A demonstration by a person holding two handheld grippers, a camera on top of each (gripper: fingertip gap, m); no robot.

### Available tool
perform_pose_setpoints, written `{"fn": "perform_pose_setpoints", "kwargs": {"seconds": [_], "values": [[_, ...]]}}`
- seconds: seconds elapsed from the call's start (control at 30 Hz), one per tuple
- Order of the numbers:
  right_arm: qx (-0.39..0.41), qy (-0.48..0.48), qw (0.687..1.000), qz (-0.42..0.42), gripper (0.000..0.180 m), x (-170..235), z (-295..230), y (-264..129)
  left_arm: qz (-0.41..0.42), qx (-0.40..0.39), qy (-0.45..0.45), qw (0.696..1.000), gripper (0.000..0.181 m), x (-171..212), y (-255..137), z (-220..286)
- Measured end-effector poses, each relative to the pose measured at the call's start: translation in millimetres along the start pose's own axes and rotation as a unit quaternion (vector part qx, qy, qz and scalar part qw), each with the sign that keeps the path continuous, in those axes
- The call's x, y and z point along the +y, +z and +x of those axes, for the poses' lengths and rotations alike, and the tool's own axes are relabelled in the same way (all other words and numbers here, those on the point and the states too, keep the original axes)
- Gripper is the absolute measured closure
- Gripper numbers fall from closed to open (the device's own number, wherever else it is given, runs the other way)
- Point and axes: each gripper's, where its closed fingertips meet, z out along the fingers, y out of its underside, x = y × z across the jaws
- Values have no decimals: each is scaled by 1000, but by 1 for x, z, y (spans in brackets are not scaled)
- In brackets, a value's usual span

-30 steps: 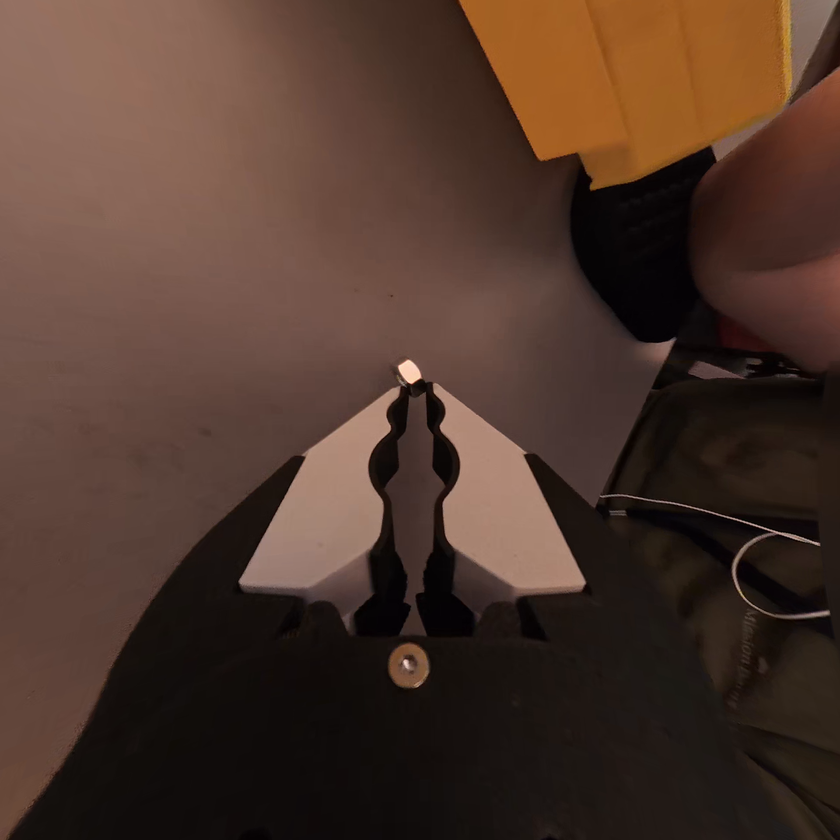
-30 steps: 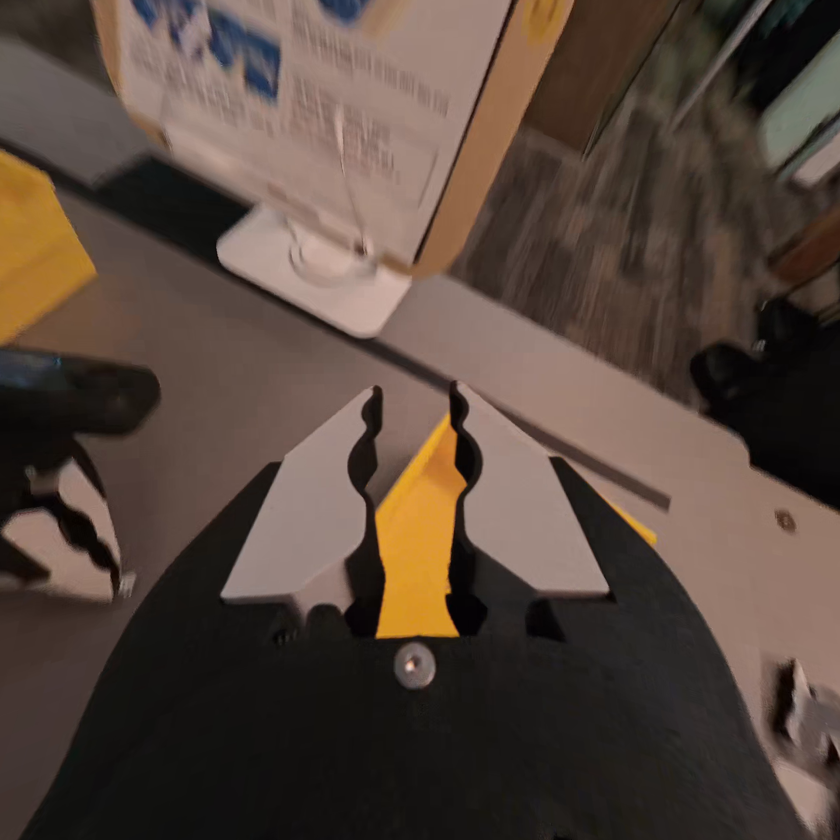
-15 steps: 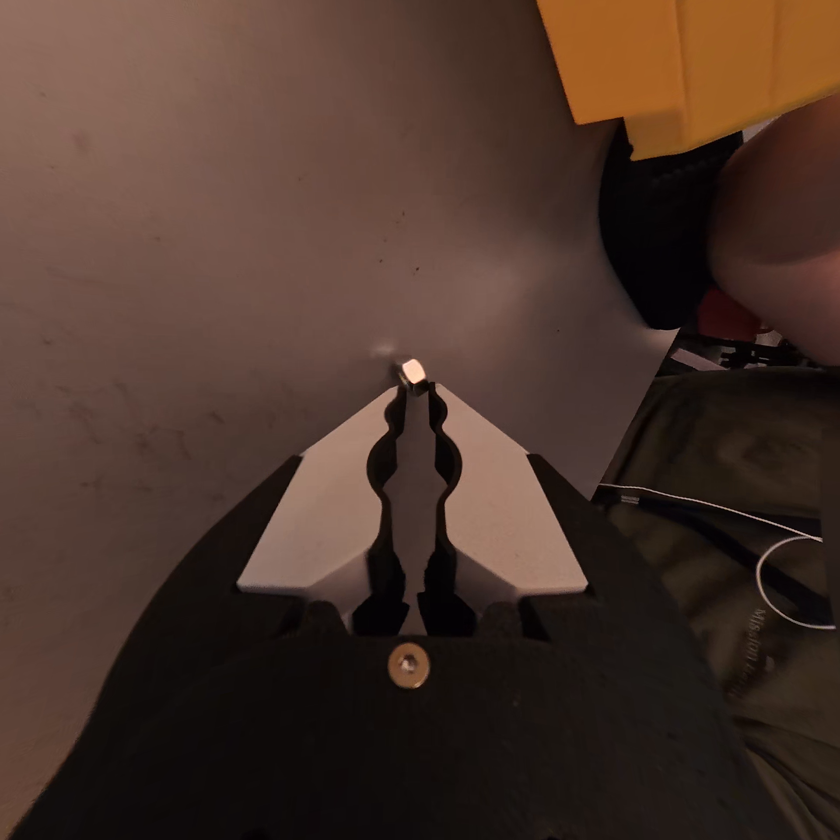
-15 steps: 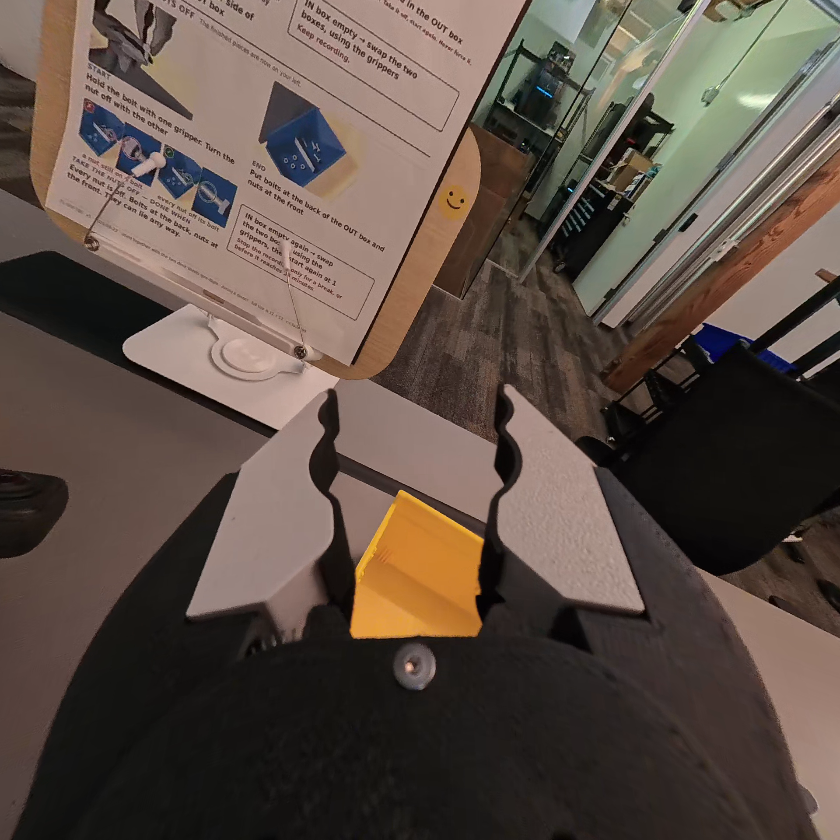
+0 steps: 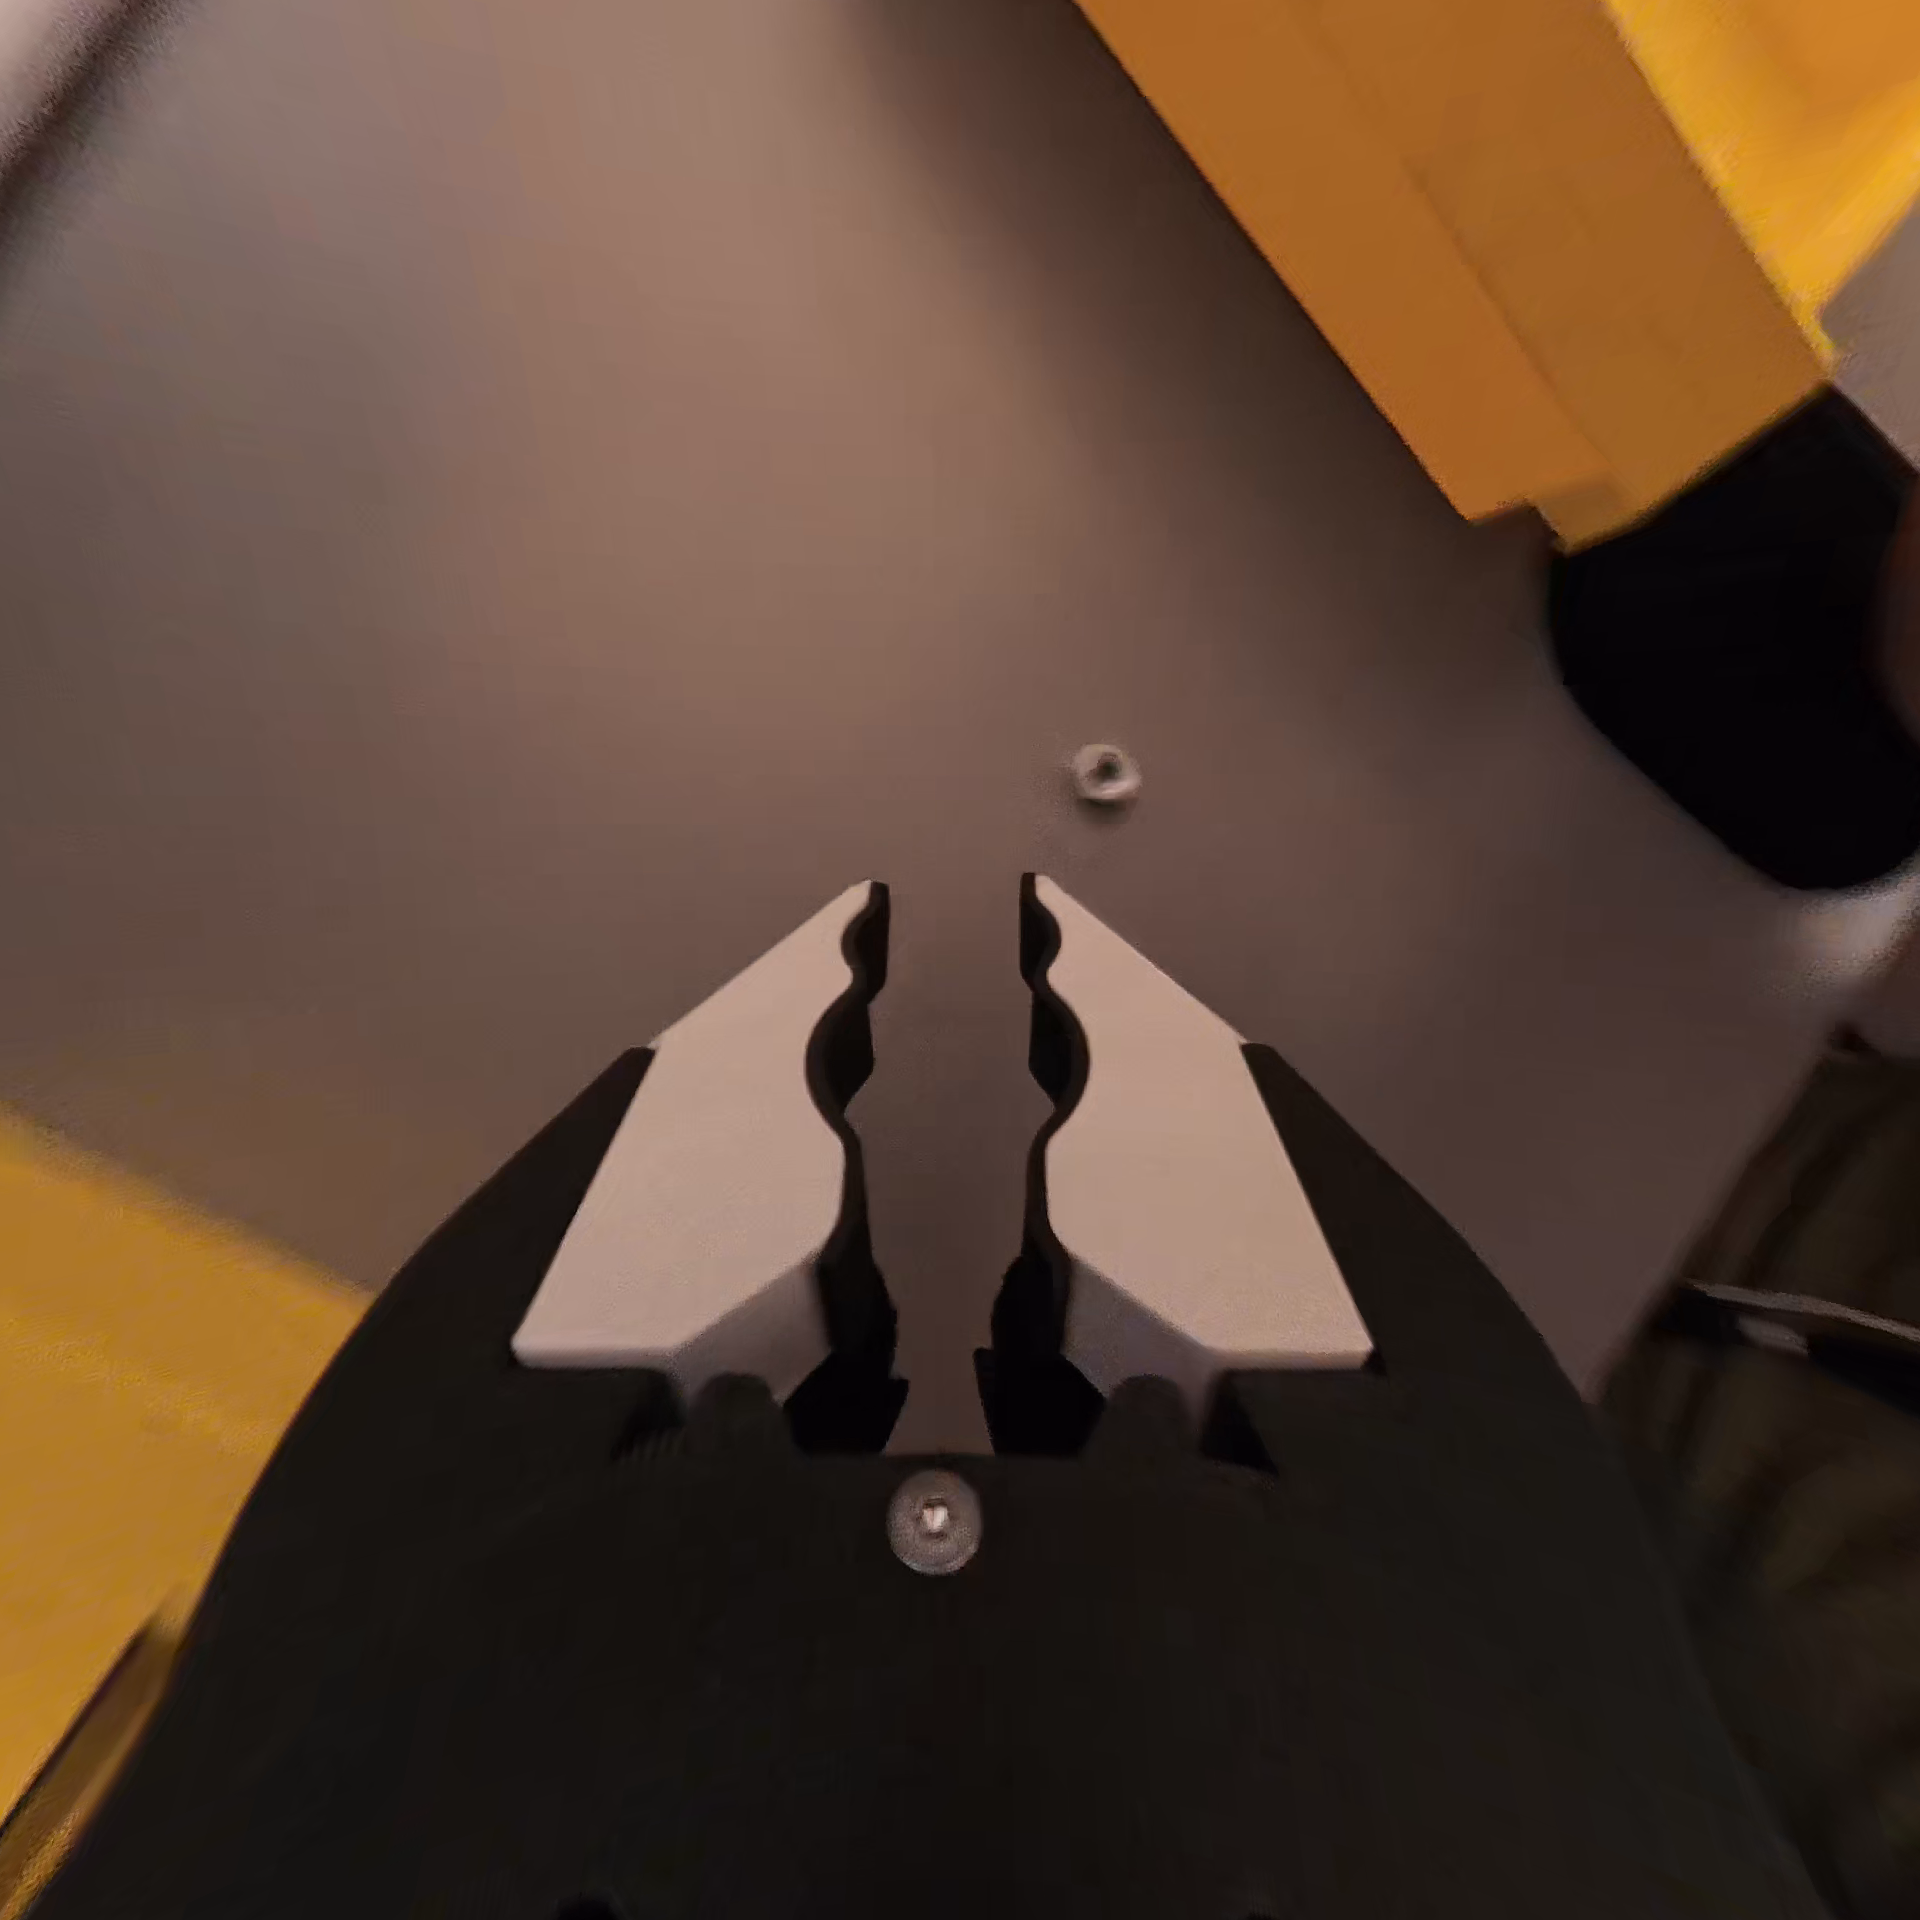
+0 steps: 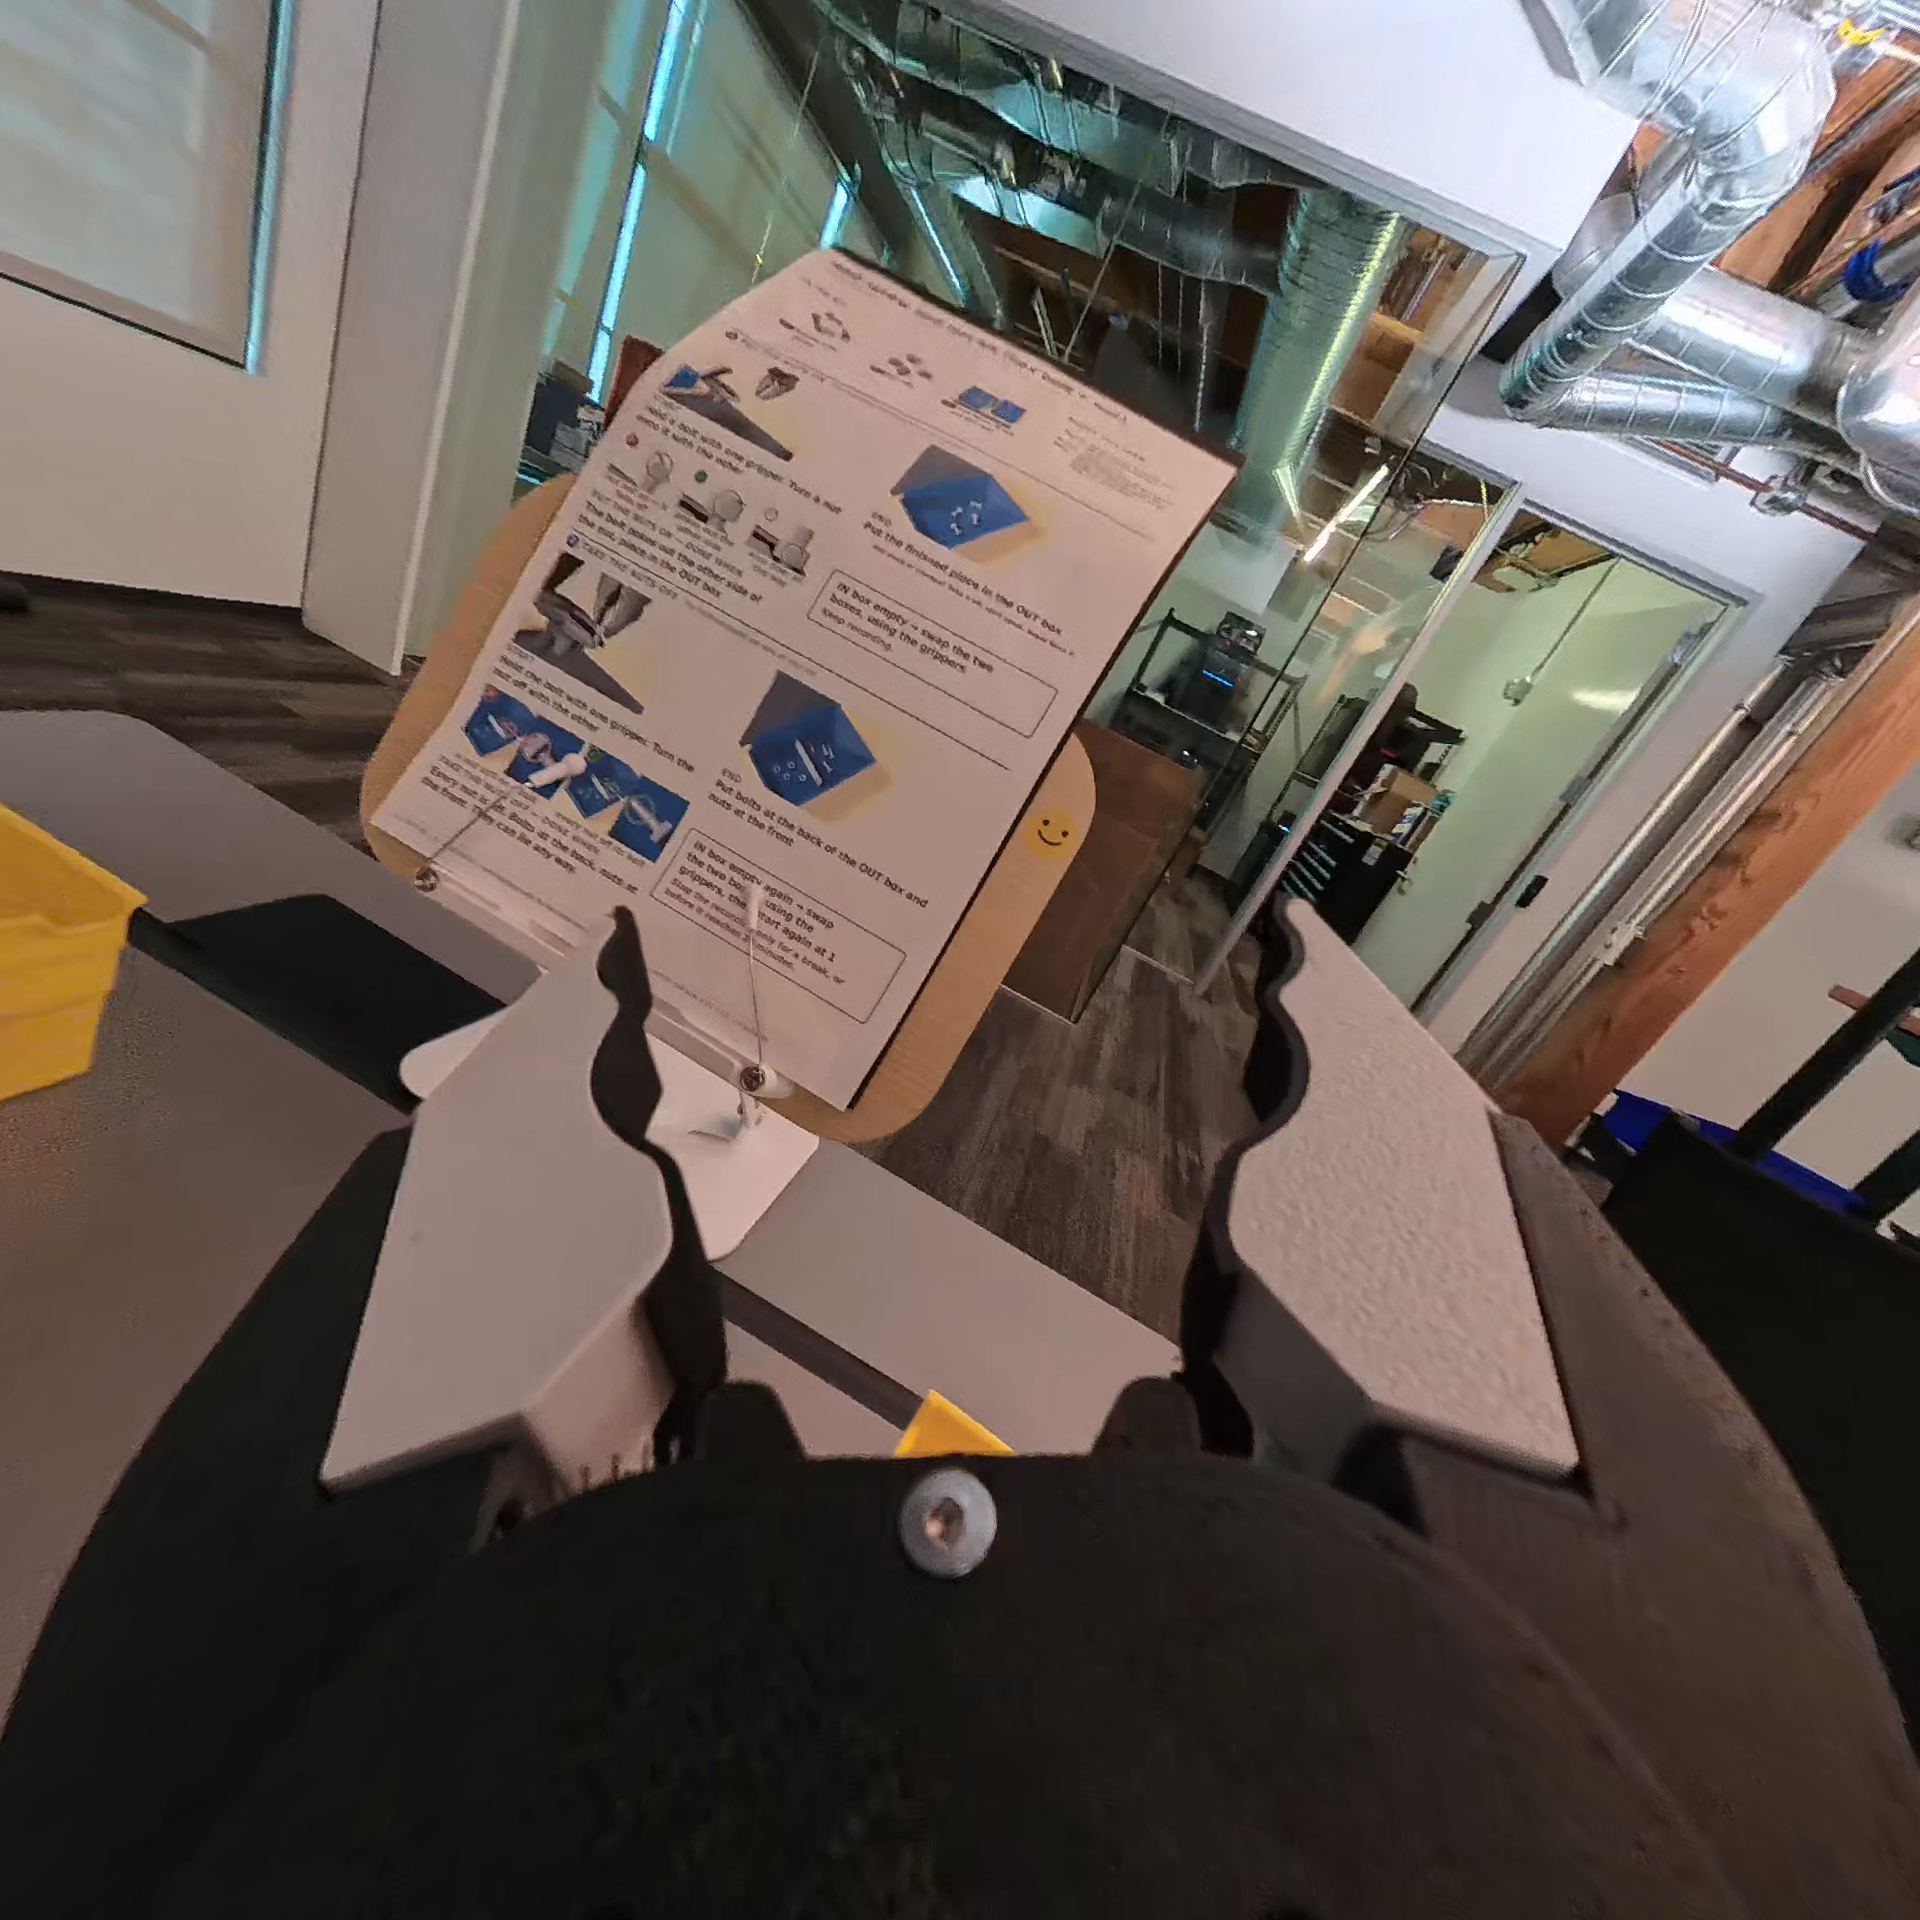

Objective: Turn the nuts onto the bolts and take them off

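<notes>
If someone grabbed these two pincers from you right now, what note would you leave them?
Left gripper: open, empty, just above the grey table.
Right gripper: open wide, empty, raised and aimed at the instruction sheet.
Nut: loose on the table, just ahead and right of the left fingertips.
Yellow bins sit nearby.
No bolt visible.
Left: pick up the nut and find a bolt.

Left wrist view: looks steeply down, close over the grey table point(image 5: 520, 520), along its own fingers; a yellow box point(image 5: 1455, 239) lies beyond the table's bare middle, upper right, another yellow surface point(image 5: 125, 1403) lower left.

Right wrist view: raised nearly level, facing across the table's point(image 6: 156, 1299) far edge to a standing instruction sheet point(image 6: 821, 665) and the room behind.

Shared: the table, and probably a yellow box point(image 6: 52, 977).
</notes>
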Motion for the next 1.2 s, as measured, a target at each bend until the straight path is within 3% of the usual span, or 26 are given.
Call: {"fn": "perform_pose_setpoints", "kwargs": {"seconds": [0.07, 0.17, 0.23, 0.3, 0.4, 0.5, 0.63, 0.8, 1.0, 1.2], "values": [[-16, 3, 1000, 21, 65, -9, -5, -3, 78, -114, 7, 990, 154, -8, -51, -36], [-12, -6, 999, 45, 74, -20, -4, -10, 213, -249, -4, 945, 149, 0, -139, -76], [-15, -15, 999, 50, 77, -24, -6, -12, 281, -286, -21, 916, 145, 21, -174, -94], [-17, -18, 999, 47, 77, -24, -6, -13, 300, -289, -21, 909, 146, 36, -185, -118], [-30, -27, 998, 37, 76, -20, -11, -10, 217, -253, -19, 943, 144, 55, -164, -165], [-32, -40, 998, 23, 77, -13, -11, -7, 104, -198, 51, 973, 150, 75, -125, -192], [-43, -47, 998, -2, 77, -1, -12, -2, 21, -144, 37, 989, 145, 101, -83, -217], [-48, -63, 997, -24, 77, 12, -17, 5, -65, -145, 111, 981, 128, 119, -47, -243], [-50, -91, 993, -47, 77, 24, -20, 12, -72, -98, 113, 986, 122, 116, -28, -255], [-50, -104, 991, -63, 77, 31, -21, 15, -90, -59, 127, 986, 139, 122, -19, -257]]}}
